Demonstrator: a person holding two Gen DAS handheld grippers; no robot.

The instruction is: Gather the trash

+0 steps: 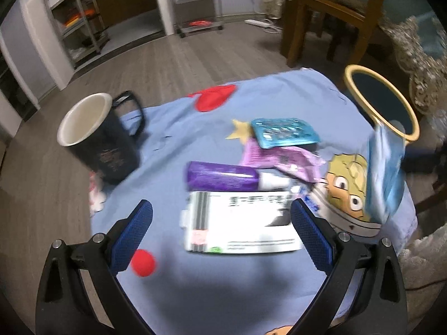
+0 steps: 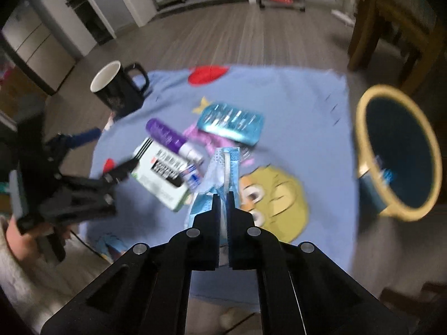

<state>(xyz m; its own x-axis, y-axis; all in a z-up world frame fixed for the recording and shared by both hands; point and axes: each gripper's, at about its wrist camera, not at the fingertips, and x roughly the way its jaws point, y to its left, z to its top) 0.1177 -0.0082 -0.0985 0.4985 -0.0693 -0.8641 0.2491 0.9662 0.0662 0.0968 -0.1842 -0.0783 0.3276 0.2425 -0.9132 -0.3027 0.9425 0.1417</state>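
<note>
The right gripper (image 2: pixel 223 195) is keeping its jaws clenched on a light blue wrapper (image 2: pixel 223 167), which is hanging ahead of the jaws above the blue cloth (image 2: pixel 293 106) on the tabletop. The left gripper (image 1: pixel 222 217) is holding its jaws released, with a white box (image 1: pixel 237 223) lying between them and a purple tube (image 1: pixel 220 177) just beyond. The yellow-rimmed bin (image 2: pixel 399 150) is standing to the right of the right jaws, and a black mug (image 1: pixel 97 139) is standing left of the left jaws.
</note>
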